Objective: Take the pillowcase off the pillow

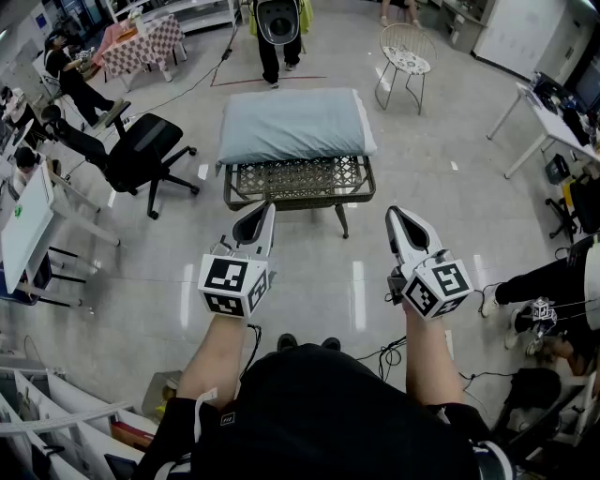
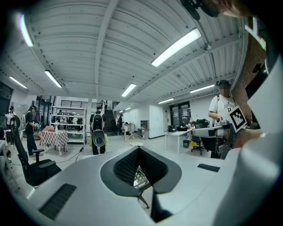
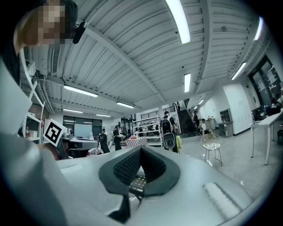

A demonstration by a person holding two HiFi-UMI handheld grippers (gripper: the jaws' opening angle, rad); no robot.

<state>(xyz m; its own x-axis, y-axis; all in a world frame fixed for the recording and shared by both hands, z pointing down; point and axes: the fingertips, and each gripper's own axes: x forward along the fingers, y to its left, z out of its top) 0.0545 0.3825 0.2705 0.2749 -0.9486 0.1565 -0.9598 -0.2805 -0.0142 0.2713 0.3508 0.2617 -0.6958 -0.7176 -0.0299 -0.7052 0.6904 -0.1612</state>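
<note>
Black office chair [image 1: 141, 155]: on the floor, off to the left of the left jaws and ahead of them.

Left gripper [image 1: 268, 209]: held out over the floor, short of the worktop [image 1: 300, 183]. In the left gripper view its jaws [image 2: 138, 149] are pressed together with nothing between them. Only the wicker weave shows below the tips.

Pillow [image 1: 295, 124]: lies flat on the low wicker worktop, straight ahead of both sets of jaws and well apart from them. It sits between the two lines along which they point. The grey-blue pillowcase [image 1: 281, 131] is on it, and a white edge shows at the right end.

Person [image 1: 278, 28]: stands beyond the pillow, on its far side from the jaws.

Right gripper [image 1: 393, 213]: level with the left one, clear of the worktop. In the right gripper view its jaws [image 3: 140, 150] are closed tip to tip and empty.

White wire chair [image 1: 405, 56]: far ahead of the right jaws, beyond the pillow.
</note>
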